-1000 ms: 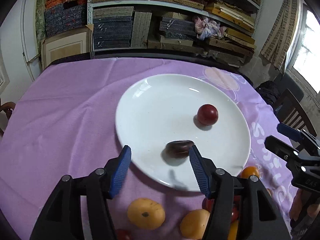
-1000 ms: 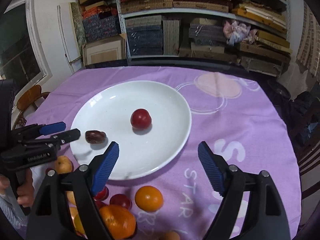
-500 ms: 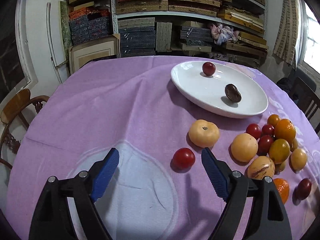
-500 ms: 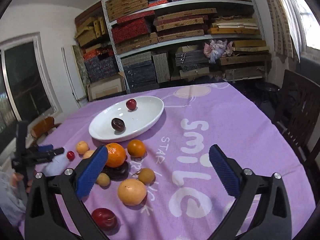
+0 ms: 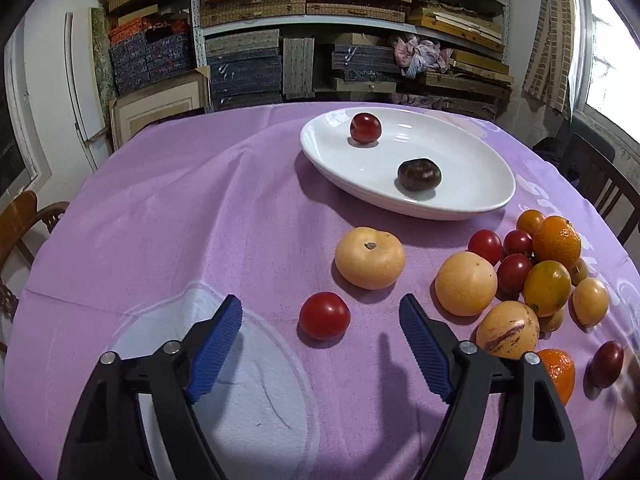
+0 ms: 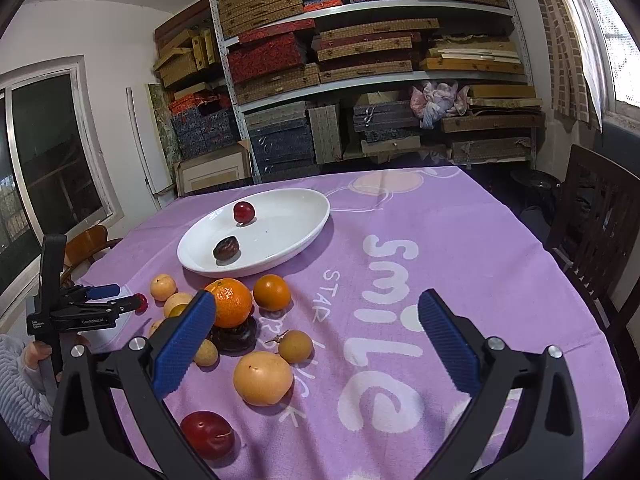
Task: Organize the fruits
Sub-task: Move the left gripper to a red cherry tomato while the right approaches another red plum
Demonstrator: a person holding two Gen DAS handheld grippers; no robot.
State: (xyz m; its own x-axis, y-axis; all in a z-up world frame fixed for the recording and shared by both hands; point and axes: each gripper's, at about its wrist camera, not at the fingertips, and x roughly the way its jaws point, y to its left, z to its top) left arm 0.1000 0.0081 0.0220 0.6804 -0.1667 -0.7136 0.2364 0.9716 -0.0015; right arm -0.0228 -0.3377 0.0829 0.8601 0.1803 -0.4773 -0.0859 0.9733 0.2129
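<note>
A white plate (image 5: 472, 152) on the purple cloth holds a red plum (image 5: 365, 128) and a dark brown fruit (image 5: 419, 174). My left gripper (image 5: 319, 310) hovers low over the cloth, its jaws closing. A small red tomato (image 5: 324, 315) lies between its blue fingertips, and the pads are clear of it. A pale yellow fruit (image 5: 369, 258) sits just beyond. My right gripper (image 6: 318, 300) stands wide open with nothing between its fingers, behind a pile of oranges (image 6: 231, 302) and other fruit. The left gripper (image 6: 124, 297) shows at the far left.
Several loose fruits crowd the cloth to the right of the left gripper, among them a striped yellow one (image 5: 507, 330) and a dark plum (image 6: 207, 434). Wooden chairs (image 6: 600, 216) stand around the table. Shelves (image 6: 360, 80) of boxes fill the back wall.
The left gripper let go of the dark fruit on the plate and drew back to the near cloth, around the red tomato. The right gripper also pulled back and opened wider.
</note>
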